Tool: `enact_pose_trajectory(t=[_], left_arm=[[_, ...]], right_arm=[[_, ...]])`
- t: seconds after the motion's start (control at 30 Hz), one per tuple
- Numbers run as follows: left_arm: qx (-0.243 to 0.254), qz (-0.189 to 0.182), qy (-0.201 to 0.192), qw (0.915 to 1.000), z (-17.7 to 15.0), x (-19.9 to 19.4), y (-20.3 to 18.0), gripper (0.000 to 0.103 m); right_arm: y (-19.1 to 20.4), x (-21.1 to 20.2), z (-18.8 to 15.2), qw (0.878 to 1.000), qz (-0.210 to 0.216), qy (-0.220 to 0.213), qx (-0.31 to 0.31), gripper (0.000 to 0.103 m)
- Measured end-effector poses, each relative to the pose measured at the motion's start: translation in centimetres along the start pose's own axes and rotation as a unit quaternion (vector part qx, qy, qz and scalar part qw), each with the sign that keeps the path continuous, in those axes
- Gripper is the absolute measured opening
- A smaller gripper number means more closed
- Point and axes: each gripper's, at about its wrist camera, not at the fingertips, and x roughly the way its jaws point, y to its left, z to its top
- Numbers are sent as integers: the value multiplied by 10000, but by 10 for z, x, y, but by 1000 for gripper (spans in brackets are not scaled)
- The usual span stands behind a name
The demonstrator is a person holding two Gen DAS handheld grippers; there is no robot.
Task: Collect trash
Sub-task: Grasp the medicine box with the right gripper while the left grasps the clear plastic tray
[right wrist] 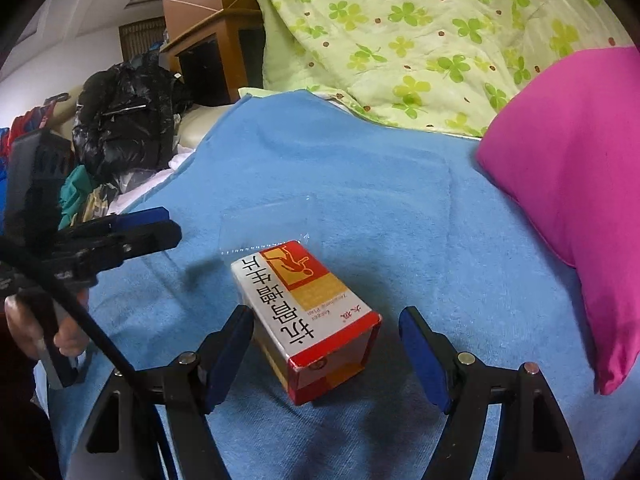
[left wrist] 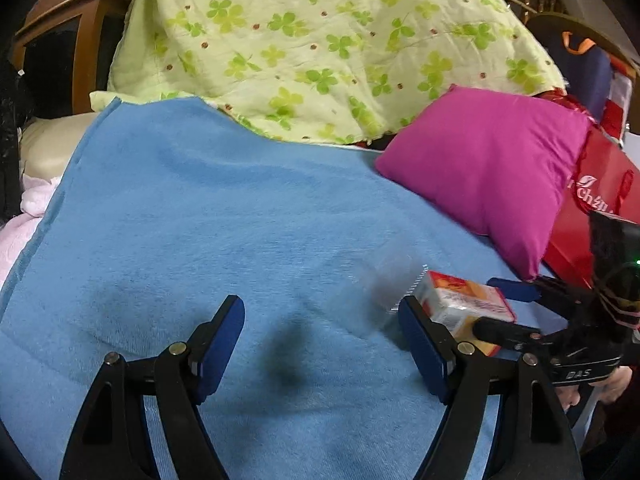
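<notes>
My right gripper is spread wide around the red-and-white medicine box, which lies on the blue towel; neither pad touches it. My left gripper is spread too, over bare towel beside the box. Beyond lie a magenta pillow and a clover-print quilt.
</notes>
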Motion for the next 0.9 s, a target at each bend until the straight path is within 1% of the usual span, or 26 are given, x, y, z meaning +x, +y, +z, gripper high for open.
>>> enact_pose_trajectory(t=[0.07, 0.13, 0.2, 0.23, 0.27, 0.3, 0.33, 0.4, 0.5, 0.57, 0.63, 0.73, 0.8, 0.87, 0.9], left_arm=[[-87, -145, 43, 9998, 1, 2, 3, 80], [-51, -177, 78, 9998, 1, 3, 4, 80], [24, -287, 102, 9995, 1, 2, 4, 80], [34, -318, 102, 9994, 1, 2, 4, 80], [39, -345, 102, 9993, 1, 2, 4, 80], [63, -409, 121, 9991, 1, 3, 4, 80], [94, -448, 144, 9988, 1, 4, 2, 80], [216, -460, 196, 9985, 2, 9, -3, 80], [231, -484, 214, 9983, 5, 18, -13, 81], [241, -428, 189, 9986, 8, 24, -21, 83], [308, -361, 105, 9988, 13, 31, -33, 86], [496, -56, 62, 9987, 19, 42, -52, 87], [695, 247, 156, 9972, 21, 52, -64, 87], [691, 236, 224, 9971, 21, 58, -69, 86], [661, 335, 355, 9966, 21, 63, -71, 86]], right_arm=[[0, 1, 2, 9999, 76, -85, 11, 78], [3, 6, 5, 9998, 177, -116, -34, 78], [8, 12, 6, 9996, 227, -58, -134, 78], [14, 19, 4, 9994, 233, 70, -245, 78], [14, 21, 4, 9994, 226, 122, -222, 76], [14, 21, 4, 9994, 226, 122, -222, 60], [13, 22, 3, 9995, 227, 136, -182, 57], [6, 17, 2, 9998, 149, 118, -7, 51], [-13, 3, 0, 9994, 19, 119, 335, 51], [-27, -8, -2, 9982, -22, 55, 593, 50], [-42, -20, -5, 9961, -181, 15, 864, 50], [-54, -33, -10, 9929, -198, -33, 1169, 50], [-55, -39, -13, 9918, -197, -65, 1259, 50], [-53, -44, -14, 9914, -202, -100, 1286, 50], [-52, -47, -14, 9913, -204, -130, 1295, 50]])
